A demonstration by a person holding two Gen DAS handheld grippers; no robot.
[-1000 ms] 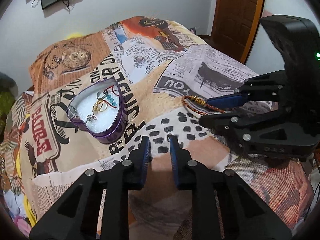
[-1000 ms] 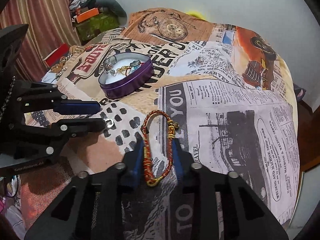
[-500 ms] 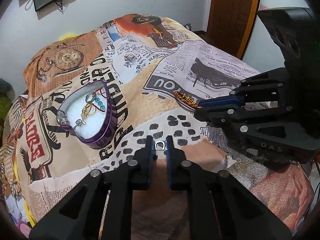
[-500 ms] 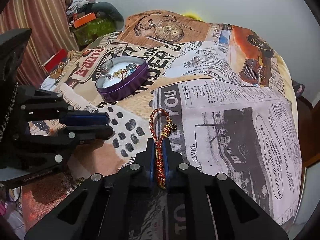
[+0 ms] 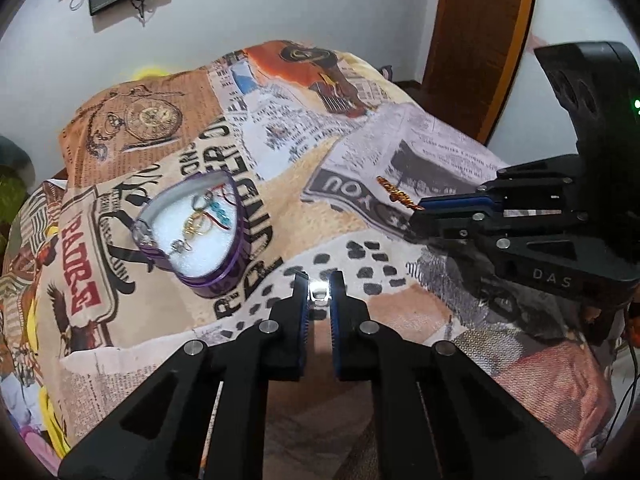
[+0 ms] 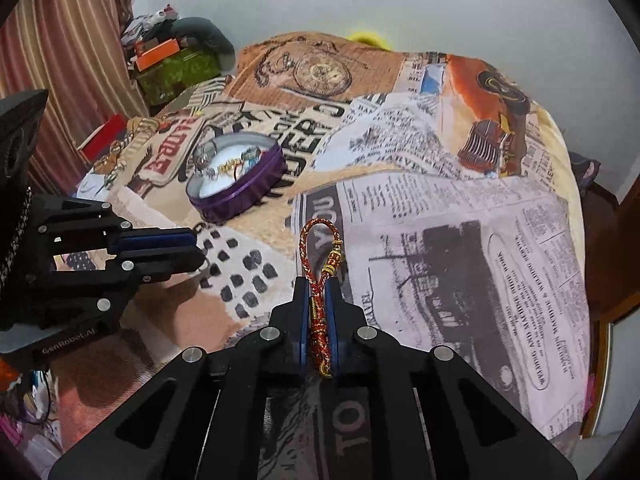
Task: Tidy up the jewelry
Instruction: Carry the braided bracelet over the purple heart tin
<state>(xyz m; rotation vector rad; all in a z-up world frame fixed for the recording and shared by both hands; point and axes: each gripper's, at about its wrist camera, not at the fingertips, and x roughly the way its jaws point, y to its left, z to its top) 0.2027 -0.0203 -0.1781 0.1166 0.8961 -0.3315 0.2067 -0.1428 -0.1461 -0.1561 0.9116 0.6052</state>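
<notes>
Right claw clamps braided cord bracelet | left claw pinches small shiny ring

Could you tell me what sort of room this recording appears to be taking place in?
Probably a bedroom at home: the work surface looks like a bed under a newspaper-print bedspread, with striped curtains, a wooden door, and clothes piled on boxes in the corner.
</notes>
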